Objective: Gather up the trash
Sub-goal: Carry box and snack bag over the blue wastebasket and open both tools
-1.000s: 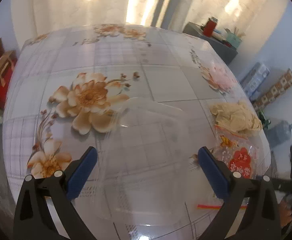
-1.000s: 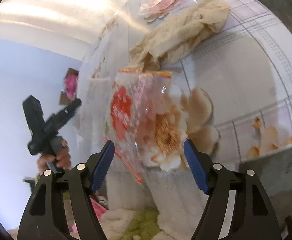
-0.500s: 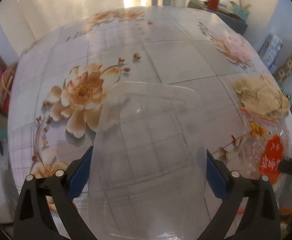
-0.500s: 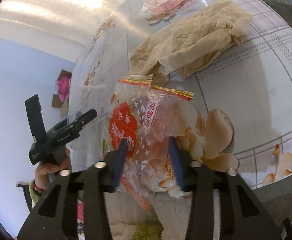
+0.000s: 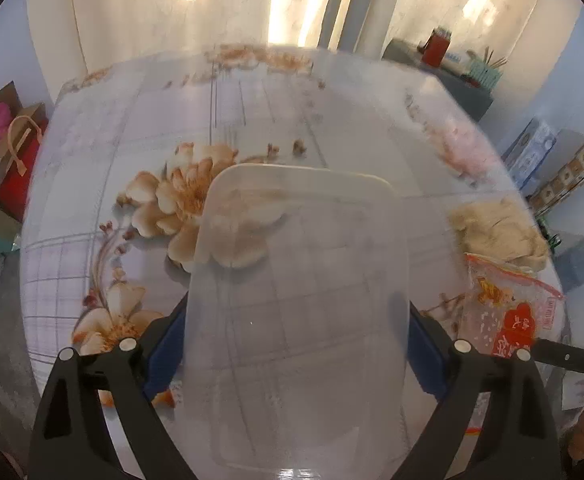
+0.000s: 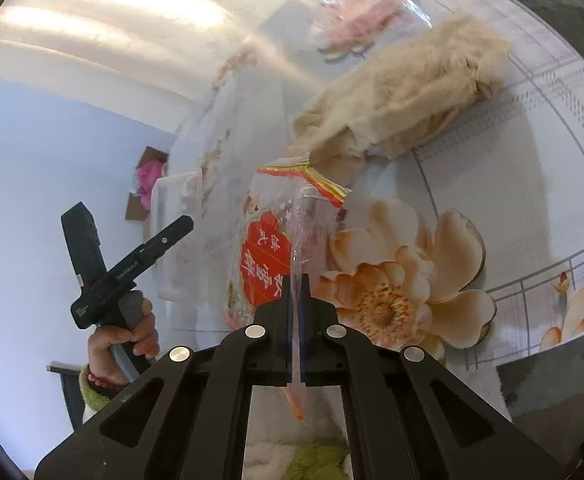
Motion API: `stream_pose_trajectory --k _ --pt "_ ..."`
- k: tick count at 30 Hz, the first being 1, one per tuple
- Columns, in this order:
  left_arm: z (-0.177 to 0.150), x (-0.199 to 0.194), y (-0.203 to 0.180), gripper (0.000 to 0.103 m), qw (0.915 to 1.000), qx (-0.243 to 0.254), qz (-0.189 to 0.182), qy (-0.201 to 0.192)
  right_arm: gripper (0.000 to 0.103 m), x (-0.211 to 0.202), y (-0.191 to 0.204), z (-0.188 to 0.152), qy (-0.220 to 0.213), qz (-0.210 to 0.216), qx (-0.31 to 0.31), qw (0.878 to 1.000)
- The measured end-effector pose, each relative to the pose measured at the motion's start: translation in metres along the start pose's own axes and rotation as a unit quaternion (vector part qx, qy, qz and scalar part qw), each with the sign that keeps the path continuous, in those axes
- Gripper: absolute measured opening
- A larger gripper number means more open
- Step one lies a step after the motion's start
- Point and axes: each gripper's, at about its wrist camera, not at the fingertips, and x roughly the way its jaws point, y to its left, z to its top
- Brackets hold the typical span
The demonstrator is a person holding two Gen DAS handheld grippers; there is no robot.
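My left gripper [image 5: 295,344] is shut on a clear plastic container [image 5: 296,312] and holds it tilted up above the floral table [image 5: 139,128]. The container also shows in the right wrist view [image 6: 171,236]. My right gripper [image 6: 296,292] is shut on the edge of a clear snack bag with a red label [image 6: 267,256] at the table's near edge. The bag also shows at the right of the left wrist view [image 5: 508,312]. A crumpled beige cloth [image 6: 404,92] lies just behind the bag, also in the left wrist view [image 5: 496,228].
A pink crumpled wrapper [image 6: 356,16] lies at the far end of the table. Bags and boxes [image 5: 3,152] stand on the floor on the left. A shelf with a red jar [image 5: 438,46] and cartons [image 5: 532,152] stand on the right.
My right gripper closed fully on the snack bag's edge. My left gripper lifted the clear container off the table and tilted it up.
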Motion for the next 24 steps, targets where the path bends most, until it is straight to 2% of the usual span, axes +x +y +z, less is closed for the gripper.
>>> stream_pose_trajectory --k 7,12,15,19,24 --pt "0.01 -0.049 -0.018 0.091 0.998 0.005 -0.03 -0.055 0.001 -0.029 0.015 -0.008 -0.027 0.019 -0.026 0.999" --pt "0.022 -0.073 -0.054 0.091 0.9936 0.037 -0.068 -0.082 0.0 -0.058 0.0 -0.014 -0.065 0.032 -0.01 0.997" --pt "0.033 -0.079 -0.089 0.091 0.9895 0.067 -0.097 -0.084 0.0 -0.089 -0.022 -0.016 -0.099 0.04 0.01 0.994" --pt "0.048 -0.08 -0.16 0.091 0.9789 0.121 -0.145 -0.079 0.0 -0.14 -0.062 -0.02 -0.163 0.037 0.047 0.985" --pt "0.055 -0.058 -0.266 0.091 0.9608 0.185 -0.201 -0.044 0.0 -0.216 -0.147 -0.046 -0.259 -0.017 0.123 0.958"
